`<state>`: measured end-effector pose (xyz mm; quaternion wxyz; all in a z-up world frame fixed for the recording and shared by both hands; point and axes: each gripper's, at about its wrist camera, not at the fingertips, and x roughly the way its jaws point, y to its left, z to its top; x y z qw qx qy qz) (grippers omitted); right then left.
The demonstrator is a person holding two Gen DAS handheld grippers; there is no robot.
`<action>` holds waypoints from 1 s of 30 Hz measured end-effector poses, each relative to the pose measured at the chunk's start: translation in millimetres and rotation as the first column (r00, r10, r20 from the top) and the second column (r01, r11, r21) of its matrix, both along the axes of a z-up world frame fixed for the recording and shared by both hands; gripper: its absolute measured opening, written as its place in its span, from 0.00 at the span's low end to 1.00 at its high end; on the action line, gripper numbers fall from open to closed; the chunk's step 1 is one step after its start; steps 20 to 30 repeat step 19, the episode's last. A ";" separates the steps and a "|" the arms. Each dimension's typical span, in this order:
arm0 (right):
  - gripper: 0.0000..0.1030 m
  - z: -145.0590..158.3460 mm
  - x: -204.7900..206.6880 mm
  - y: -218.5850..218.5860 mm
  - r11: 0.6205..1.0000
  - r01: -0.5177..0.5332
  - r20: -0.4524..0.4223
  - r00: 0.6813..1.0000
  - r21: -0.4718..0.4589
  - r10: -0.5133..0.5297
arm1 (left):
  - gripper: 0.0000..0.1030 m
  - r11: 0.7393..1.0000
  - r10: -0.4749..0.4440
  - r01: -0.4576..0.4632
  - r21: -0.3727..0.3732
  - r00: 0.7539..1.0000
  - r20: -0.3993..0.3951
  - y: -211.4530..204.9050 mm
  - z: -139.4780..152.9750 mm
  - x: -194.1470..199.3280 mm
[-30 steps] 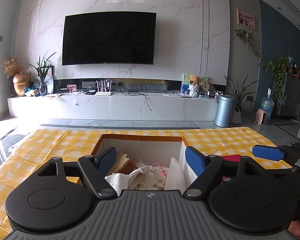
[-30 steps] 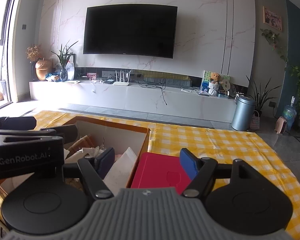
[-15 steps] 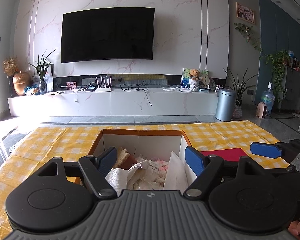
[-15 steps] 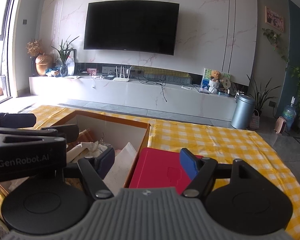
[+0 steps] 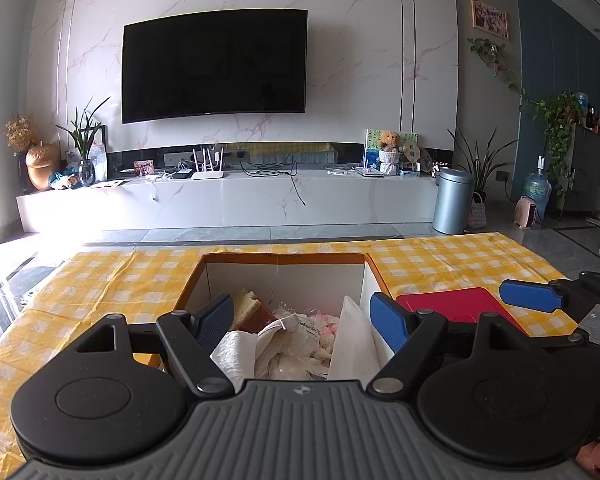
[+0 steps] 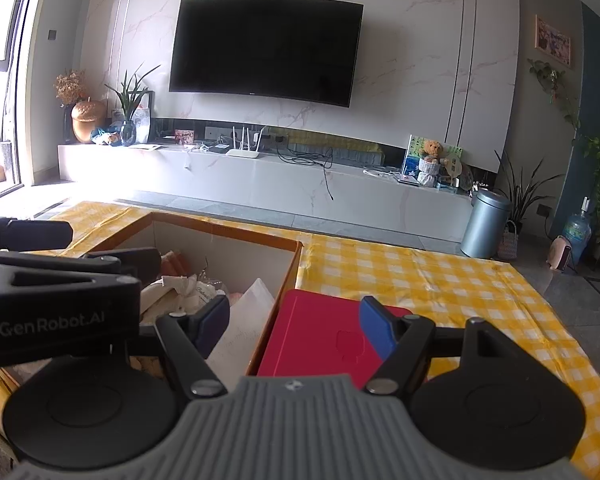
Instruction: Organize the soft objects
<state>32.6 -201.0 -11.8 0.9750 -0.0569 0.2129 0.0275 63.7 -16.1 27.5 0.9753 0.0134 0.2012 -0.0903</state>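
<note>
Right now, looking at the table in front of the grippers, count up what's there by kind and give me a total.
Open cardboard box, holding soft items: 1
Red flat tray, beside the box: 1
Yellow checked tablecloth: 1
Soft items I can tell apart in the box: 3, a sponge-like wedge, a white cloth and a pink-and-white bundle; more may be hidden.
Total: 6

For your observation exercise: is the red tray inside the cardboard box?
No, the red tray lies on the checked cloth beside the cardboard box.

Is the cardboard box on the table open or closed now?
Open: the cardboard box has no lid, and cloths show inside.
</note>
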 end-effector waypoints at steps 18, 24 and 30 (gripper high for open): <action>0.69 -1.6 1.4 1.7 1.000 -0.005 -0.004 1.000 -0.022 0.005 | 0.88 1.000 -0.002 0.002 0.008 1.000 0.004 0.6 -0.2 -0.2; 0.69 -1.9 1.6 1.6 1.000 -0.005 -0.005 1.000 -0.022 0.005 | 0.88 1.000 0.000 -0.001 0.007 1.000 0.002 0.4 -0.3 -0.2; 0.69 -1.9 1.6 1.6 1.000 -0.005 -0.005 1.000 -0.022 0.005 | 0.88 1.000 0.000 -0.001 0.007 1.000 0.002 0.4 -0.3 -0.2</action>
